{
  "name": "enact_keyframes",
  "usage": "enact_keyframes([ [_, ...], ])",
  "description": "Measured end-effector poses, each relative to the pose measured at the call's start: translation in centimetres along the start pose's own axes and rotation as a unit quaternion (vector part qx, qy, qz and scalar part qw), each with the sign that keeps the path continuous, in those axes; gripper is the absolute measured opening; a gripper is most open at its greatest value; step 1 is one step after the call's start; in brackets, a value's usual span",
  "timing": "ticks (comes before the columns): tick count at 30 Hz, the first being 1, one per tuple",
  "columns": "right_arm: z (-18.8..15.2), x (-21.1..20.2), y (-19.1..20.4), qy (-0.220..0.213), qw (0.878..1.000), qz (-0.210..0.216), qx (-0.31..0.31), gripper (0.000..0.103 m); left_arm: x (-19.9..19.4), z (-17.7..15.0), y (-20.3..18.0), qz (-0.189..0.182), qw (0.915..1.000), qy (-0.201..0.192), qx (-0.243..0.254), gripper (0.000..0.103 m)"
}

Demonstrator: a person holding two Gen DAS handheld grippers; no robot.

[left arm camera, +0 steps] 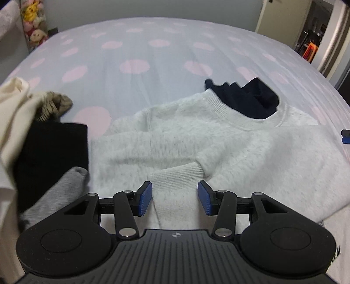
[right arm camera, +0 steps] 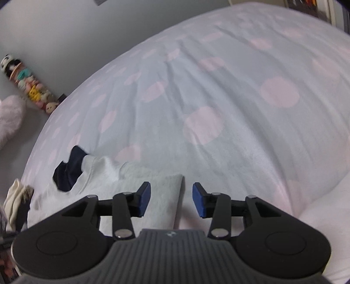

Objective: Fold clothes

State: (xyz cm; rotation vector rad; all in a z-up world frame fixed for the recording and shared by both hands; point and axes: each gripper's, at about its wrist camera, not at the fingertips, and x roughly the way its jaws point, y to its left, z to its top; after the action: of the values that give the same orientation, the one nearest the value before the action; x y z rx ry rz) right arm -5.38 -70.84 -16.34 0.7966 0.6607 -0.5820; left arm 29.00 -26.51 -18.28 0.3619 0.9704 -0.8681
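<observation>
A fuzzy light-grey sweater [left arm camera: 186, 139] lies flat on the bed, neck away from me, with a dark navy garment [left arm camera: 247, 98] showing at its collar. Both sleeves are folded across the body; a ribbed cuff [left arm camera: 175, 177] lies just ahead of my left gripper [left arm camera: 174, 197], which is open and empty, its blue pads either side of the cuff. My right gripper [right arm camera: 171, 200] is open and empty over the sweater's right edge [right arm camera: 161, 196]. The navy garment also shows in the right wrist view [right arm camera: 70, 170].
A pile of other clothes sits at the left: a black piece [left arm camera: 52, 157], a grey piece [left arm camera: 61, 190], a cream garment [left arm camera: 13, 113] and a brown knit [left arm camera: 54, 104]. The bed has a light sheet with pink dots [left arm camera: 135, 65]. Plush toys [left arm camera: 32, 19] stand by the wall; a doorway [left arm camera: 317, 32] is at far right.
</observation>
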Motion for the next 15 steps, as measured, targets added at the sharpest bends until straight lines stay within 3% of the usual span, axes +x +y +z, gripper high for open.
enact_keyframes([
  [7, -1.2, 1.4, -0.3, 0.013, 1.000, -0.002, -0.010, 0.047, 0.5, -0.9, -0.2, 0.006, 0.9995, -0.030, -0.010, 0.044],
  [9, -1.4, 1.5, -0.6, 0.013, 1.000, -0.003, -0.006, 0.048, 0.1, -1.0, -0.7, 0.015, 0.9991, -0.041, 0.002, 0.027],
  [10, -1.5, 1.5, -0.7, 0.013, 1.000, -0.003, -0.003, 0.048, -0.3, -0.8, -0.9, 0.013, 0.9988, -0.047, 0.003, 0.014],
  [11, -1.4, 1.4, -0.8, 0.011, 1.000, 0.000, 0.001, 0.048, -0.8, -0.7, -1.0, 0.010, 0.9986, -0.053, 0.003, 0.008],
  [15, -1.0, 0.4, -0.6, -0.005, 1.000, 0.009, 0.001, 0.054, -3.5, 0.2, -1.5, -0.013, 0.9962, -0.086, 0.007, 0.006],
])
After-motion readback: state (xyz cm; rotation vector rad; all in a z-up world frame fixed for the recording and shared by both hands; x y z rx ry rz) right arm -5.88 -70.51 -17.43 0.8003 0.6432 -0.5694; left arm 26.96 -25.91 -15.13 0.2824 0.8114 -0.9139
